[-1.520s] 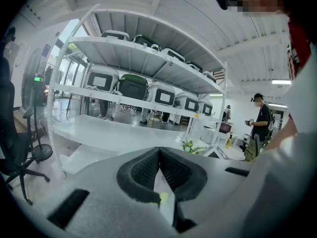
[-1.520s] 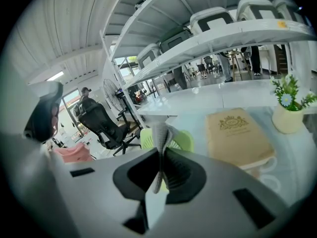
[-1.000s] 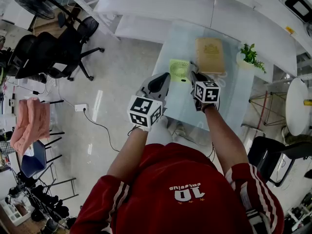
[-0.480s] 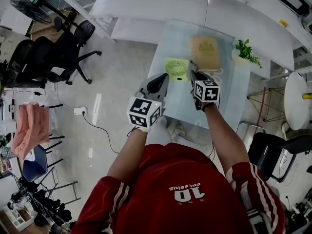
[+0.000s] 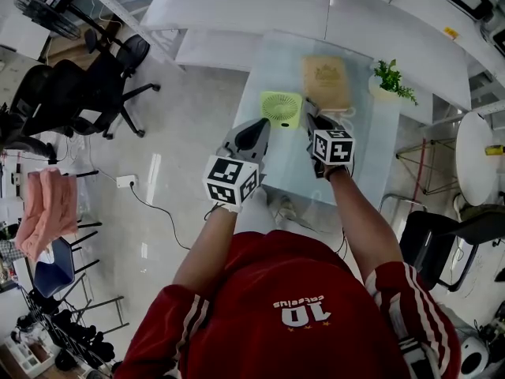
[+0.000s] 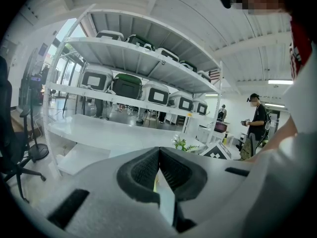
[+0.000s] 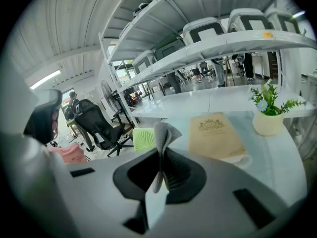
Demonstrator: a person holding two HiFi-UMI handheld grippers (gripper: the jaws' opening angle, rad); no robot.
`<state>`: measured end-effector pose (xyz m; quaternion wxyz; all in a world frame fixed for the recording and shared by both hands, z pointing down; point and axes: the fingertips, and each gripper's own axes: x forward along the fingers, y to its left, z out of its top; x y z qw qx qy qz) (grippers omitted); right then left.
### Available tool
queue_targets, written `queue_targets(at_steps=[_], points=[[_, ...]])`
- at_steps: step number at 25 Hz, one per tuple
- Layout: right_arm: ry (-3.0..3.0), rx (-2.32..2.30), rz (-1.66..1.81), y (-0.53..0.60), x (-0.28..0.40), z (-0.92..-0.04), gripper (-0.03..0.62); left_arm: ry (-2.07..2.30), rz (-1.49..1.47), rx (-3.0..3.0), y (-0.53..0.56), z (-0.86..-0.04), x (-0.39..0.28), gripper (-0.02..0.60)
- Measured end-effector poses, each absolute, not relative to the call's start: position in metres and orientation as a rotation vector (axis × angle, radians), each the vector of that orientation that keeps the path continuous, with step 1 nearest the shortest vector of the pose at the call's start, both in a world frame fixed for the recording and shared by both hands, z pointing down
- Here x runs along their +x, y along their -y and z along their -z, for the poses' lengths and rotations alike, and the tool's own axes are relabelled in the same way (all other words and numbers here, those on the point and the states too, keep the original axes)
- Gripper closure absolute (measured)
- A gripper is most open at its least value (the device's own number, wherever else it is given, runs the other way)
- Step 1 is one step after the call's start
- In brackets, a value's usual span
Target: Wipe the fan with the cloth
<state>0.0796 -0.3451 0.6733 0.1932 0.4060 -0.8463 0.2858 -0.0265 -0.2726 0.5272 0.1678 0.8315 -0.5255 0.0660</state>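
Both tools hang over the near part of the glass counter (image 5: 371, 140) in the head view: the left hand-held gripper (image 5: 256, 129) and the right hand-held gripper (image 5: 313, 117). The green fan (image 5: 282, 109) lies just beyond them, left of a tan book (image 5: 326, 83).

In the left gripper view, the jaws meet with nothing between them.

In the right gripper view, the jaws pinch a grey cloth (image 7: 162, 133), and the fan sits far left of it.

A pale, glass-topped desk (image 5: 278, 63) carries three things. A small green fan (image 5: 281, 108) sits near its left edge. Just to the right of the fan lies a tan book (image 5: 326, 83) with a crest on its cover, resting partly over something white. Farther right of the fan, beyond the book, stands a small potted plant (image 5: 384, 81) in a white pot.
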Motion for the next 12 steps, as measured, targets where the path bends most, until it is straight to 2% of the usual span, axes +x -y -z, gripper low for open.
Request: queue_targets(at_steps=[12], points=[[2.393, 1.079, -0.773, 0.331, 0.051, -0.674, 0.571, 1.551, -0.188, 2.309, 0.263, -0.537, -0.057, 0.577]])
